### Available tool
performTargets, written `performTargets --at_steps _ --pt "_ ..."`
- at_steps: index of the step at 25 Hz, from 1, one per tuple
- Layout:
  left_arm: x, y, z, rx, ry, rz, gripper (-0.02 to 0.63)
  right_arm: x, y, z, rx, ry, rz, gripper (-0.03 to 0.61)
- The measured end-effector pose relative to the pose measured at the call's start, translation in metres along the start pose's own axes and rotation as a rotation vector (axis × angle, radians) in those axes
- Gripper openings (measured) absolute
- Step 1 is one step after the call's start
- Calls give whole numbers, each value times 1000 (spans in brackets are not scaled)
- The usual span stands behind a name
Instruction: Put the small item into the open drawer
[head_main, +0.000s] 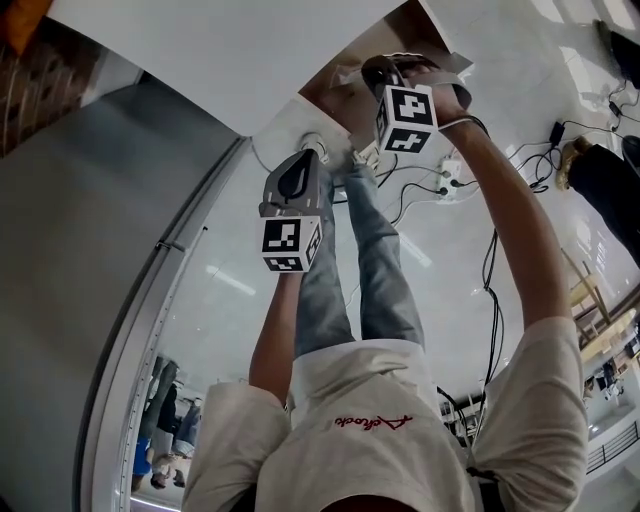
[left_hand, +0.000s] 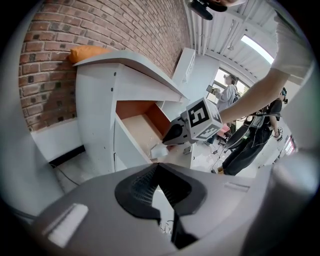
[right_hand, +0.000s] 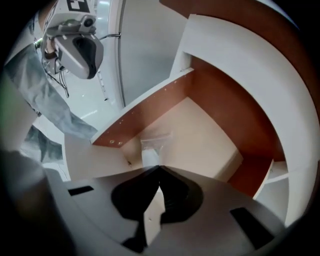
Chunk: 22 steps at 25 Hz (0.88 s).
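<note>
A white cabinet (left_hand: 97, 95) has its drawer (left_hand: 142, 131) pulled open, showing a pale floor (right_hand: 200, 140) and brown sides. My right gripper (right_hand: 159, 167) is shut on a small clear packet (right_hand: 150, 149), which sticks out from its tips over the drawer's near left corner. In the left gripper view the right gripper (left_hand: 168, 142) holds that packet (left_hand: 159, 150) just above the drawer's front edge. My left gripper (left_hand: 158, 166) hangs back from the cabinet, shut and with nothing in it. The head view shows the left gripper (head_main: 310, 158) lower left and the right gripper (head_main: 385, 72) at the drawer (head_main: 345, 95).
A brick wall (left_hand: 100, 25) stands behind the cabinet, and an orange cushion (left_hand: 87, 52) lies on its top. Cables and a power strip (head_main: 445, 180) lie on the glossy floor. People stand further back (left_hand: 230, 92), and one in dark trousers (left_hand: 250, 145) is nearer.
</note>
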<state>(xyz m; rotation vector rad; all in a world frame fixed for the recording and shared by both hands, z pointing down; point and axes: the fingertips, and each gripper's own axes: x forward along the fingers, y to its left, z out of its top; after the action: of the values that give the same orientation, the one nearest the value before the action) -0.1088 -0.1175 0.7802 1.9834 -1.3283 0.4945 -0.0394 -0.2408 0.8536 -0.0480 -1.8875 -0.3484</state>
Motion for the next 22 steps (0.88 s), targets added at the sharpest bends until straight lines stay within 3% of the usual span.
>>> performTargets --at_steps 9,11,13,17,22 --pt "-4 3 0 -1 2 6 9 21 7 -1 -25 25 41 22" --pt "-3 2 -1 -3 2 4 8 18 8 3 -23 9 51 121" --pt "-2 -1 -2 -6 1 -1 9 16 7 4 -25 1 46 142" --pt "-1 -11 -4 -6 2 -16 9 7 4 5 -14 -17 15 156" --pt "0 -14 0 4 1 -21 9 -15 -4 10 43 -71 -84 151"
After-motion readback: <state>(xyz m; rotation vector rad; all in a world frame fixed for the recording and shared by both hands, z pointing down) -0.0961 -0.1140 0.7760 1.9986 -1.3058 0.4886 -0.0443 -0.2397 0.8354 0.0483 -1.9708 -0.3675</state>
